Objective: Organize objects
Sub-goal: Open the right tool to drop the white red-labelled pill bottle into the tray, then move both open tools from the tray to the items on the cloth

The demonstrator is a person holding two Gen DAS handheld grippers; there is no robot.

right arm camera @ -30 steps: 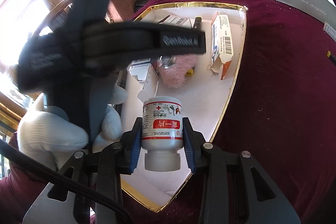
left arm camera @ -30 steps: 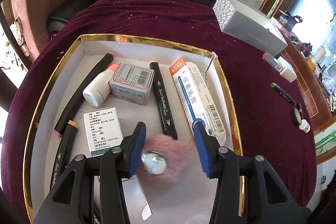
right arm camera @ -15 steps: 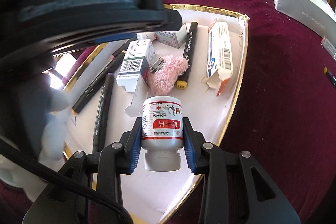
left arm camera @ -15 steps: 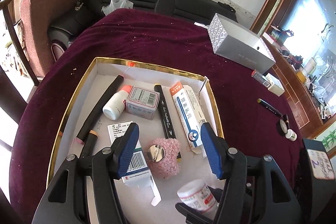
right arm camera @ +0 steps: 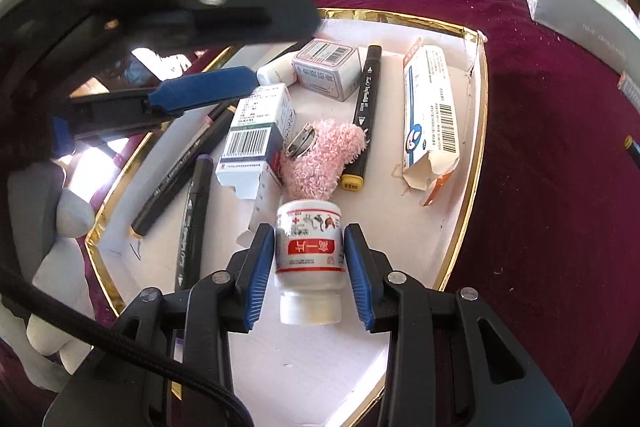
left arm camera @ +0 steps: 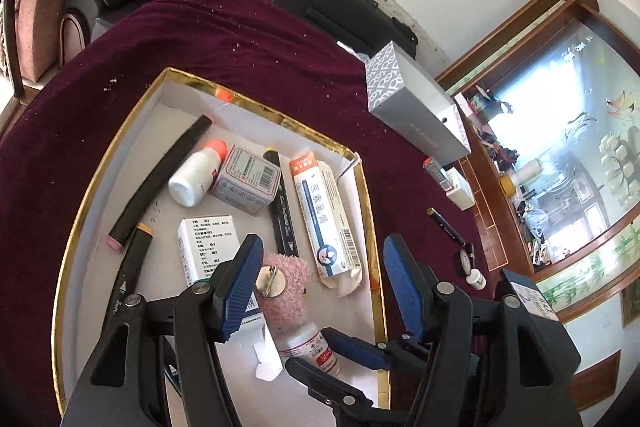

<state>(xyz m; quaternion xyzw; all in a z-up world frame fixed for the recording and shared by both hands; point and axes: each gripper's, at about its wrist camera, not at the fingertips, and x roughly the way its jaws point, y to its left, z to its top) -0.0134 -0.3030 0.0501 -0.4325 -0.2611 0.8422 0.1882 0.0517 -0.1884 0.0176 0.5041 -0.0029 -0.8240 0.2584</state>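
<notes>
A white tray with a gold rim (left arm camera: 120,143) lies on the maroon cloth. In it a pink fuzzy clip (left arm camera: 286,287) with a metal pin rests free. My left gripper (left arm camera: 322,251) hangs above the clip; its jaws are opening and nothing is between them. My right gripper (right arm camera: 309,231) is shut on a white medicine bottle (right arm camera: 310,255) with a red label, its cap toward me, low over the tray's near end (right arm camera: 480,115). The bottle (left arm camera: 310,345) also shows in the left wrist view, just below the pink clip (right arm camera: 320,155).
The tray also holds several black markers (left arm camera: 160,175), a small white bottle (left arm camera: 194,175), a tin box (left arm camera: 246,181), a white carton (left arm camera: 208,247) and a long cream box (left arm camera: 326,215). On the cloth lie a grey box (left arm camera: 416,107), a pen (left arm camera: 446,227) and small jars (left arm camera: 476,279).
My left gripper has pulled back and up from the pink clip, its jaws spreading wider. The right gripper has carried the bottle further in over the tray.
</notes>
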